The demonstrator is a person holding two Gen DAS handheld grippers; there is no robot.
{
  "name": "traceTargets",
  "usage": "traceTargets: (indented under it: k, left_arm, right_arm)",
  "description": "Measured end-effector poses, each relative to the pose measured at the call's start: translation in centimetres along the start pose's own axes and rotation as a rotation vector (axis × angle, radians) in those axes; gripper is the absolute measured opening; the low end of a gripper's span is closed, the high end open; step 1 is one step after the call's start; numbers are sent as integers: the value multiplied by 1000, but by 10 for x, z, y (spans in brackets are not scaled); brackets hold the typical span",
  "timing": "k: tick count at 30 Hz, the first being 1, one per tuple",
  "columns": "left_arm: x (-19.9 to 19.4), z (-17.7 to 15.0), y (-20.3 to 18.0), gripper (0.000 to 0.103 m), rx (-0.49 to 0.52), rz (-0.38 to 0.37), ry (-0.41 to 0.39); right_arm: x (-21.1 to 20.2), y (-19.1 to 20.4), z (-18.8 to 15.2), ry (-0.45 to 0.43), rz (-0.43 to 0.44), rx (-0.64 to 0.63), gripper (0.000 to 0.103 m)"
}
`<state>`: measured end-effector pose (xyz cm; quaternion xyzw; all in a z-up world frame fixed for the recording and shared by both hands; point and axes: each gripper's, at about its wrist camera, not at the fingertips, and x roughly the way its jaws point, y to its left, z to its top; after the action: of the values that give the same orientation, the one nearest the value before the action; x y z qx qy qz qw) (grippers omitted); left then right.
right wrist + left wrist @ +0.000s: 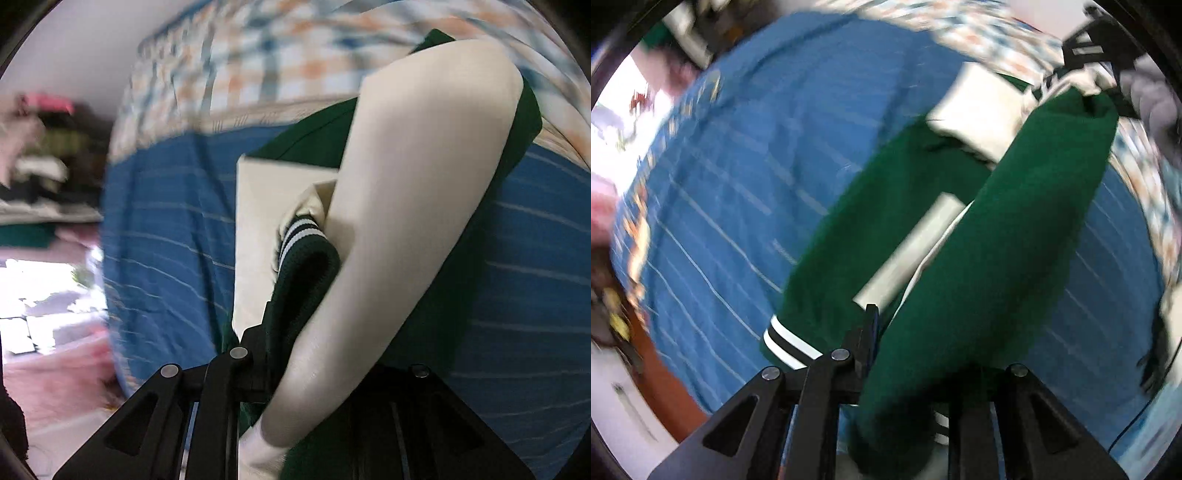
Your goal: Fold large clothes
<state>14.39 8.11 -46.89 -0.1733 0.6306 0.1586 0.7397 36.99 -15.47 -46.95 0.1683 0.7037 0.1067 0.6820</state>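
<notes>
Green-and-cream varsity jacket (997,258) with striped ribbed trim, lifted mid-fold over the blue striped bedspread (738,184): I judge both the left gripper (886,354) and right gripper (291,332) fingers clamped on it; next, lay the raised half flat.

The jacket (1015,258) is dark green with cream sleeves (417,206) and ribbed cuffs and hem with white and black stripes (786,341). Part of it lies on the blue striped bed cover, and one green fold is lifted up and hangs in a thick roll. In the right wrist view, a cream sleeve bends over the body, and a striped cuff (299,240) sits just beside it.
</notes>
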Motion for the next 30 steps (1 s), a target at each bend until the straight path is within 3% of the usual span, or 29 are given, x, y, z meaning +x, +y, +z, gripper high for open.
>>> traceTargets:
  k: [3, 4, 5, 8, 9, 12, 15, 17, 20, 23, 25, 26, 27, 28, 30]
  left_arm:
    - [33, 11, 58, 36, -151, -97, 65]
    - [41, 11, 74, 51, -196, -130, 89]
    - [45, 10, 88, 59, -234, -120, 91]
    - [39, 0, 111, 59, -268, -60, 57]
    - [39, -3, 115, 59, -277, -41, 54]
    - [46, -17, 114, 60, -285, 28, 43]
    - [61, -23, 103, 60, -281, 64, 42]
    - [77, -23, 91, 63, -248, 124, 26]
    - [97, -19, 80, 69, -209, 176, 14]
    - [104, -14, 71, 70, -188, 190, 19]
    - [105, -12, 66, 70, -177, 196, 23]
    - [106, -9, 63, 70, -167, 206, 28]
    - [107, -7, 60, 70, -155, 214, 29]
    - [108, -5, 57, 70, -141, 222, 28]
    - [109, -6, 52, 70, -115, 235, 29]
  right_arm:
    - [63, 57, 17, 87, -35, -39, 51]
    - [76, 66, 18, 103, 5, -33, 51]
    - [85, 71, 18, 121, 30, -40, 51]
    - [75, 69, 7, 126, 182, -74, 59]
    - [67, 57, 3, 116, 213, -71, 66]
    - [21, -5, -7, 20, 256, -3, 72]
    - [-16, -93, -11, -105, 161, 78, 82]
    - [-18, -158, -9, -122, 140, 142, 82]
    - [11, -220, 4, -83, 246, 204, 82]
    - [61, -236, 29, -15, 459, 203, 83]
    - [86, -228, 44, -17, 535, 166, 83]
    - [90, -223, 47, -42, 552, 142, 80]
    - [92, -215, 51, -74, 579, 105, 52]
    - [94, -209, 52, -82, 569, 95, 34]
    - [97, -206, 46, -103, 557, 135, 20]
